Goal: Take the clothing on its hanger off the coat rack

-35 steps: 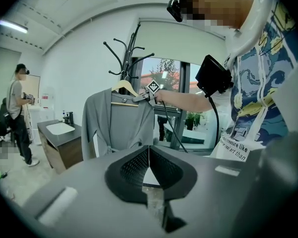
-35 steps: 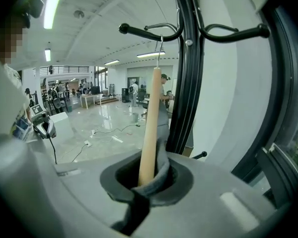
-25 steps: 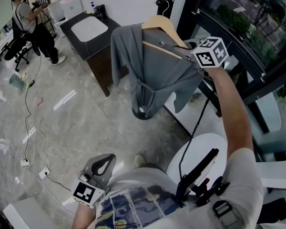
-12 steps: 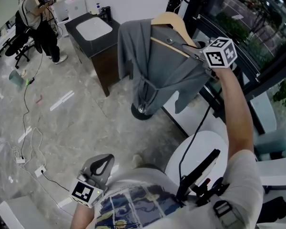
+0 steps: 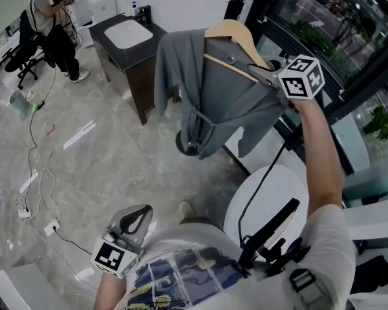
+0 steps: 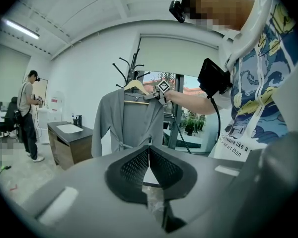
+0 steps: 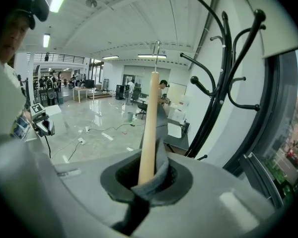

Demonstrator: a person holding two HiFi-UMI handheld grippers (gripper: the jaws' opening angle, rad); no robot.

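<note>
In the head view, your right gripper [image 5: 262, 75] is clamped on the shoulder end of the wooden hanger [image 5: 231, 33]. The grey belted cardigan [image 5: 216, 102] hangs from it, just in front of the black coat rack [image 5: 235, 4]. Your left gripper [image 5: 137, 219] sits low by your waist.

In the left gripper view, its jaws are pressed together on nothing, and the cardigan hangs well ahead, beside the rack.

In the right gripper view, the jaws pinch the hanger arm and a fold of grey cloth. The metal hook [image 7: 157, 48] stands in open air, apart from the rack's prongs. The lift-off looks done to me; you have only to carry the garment clear.
</note>
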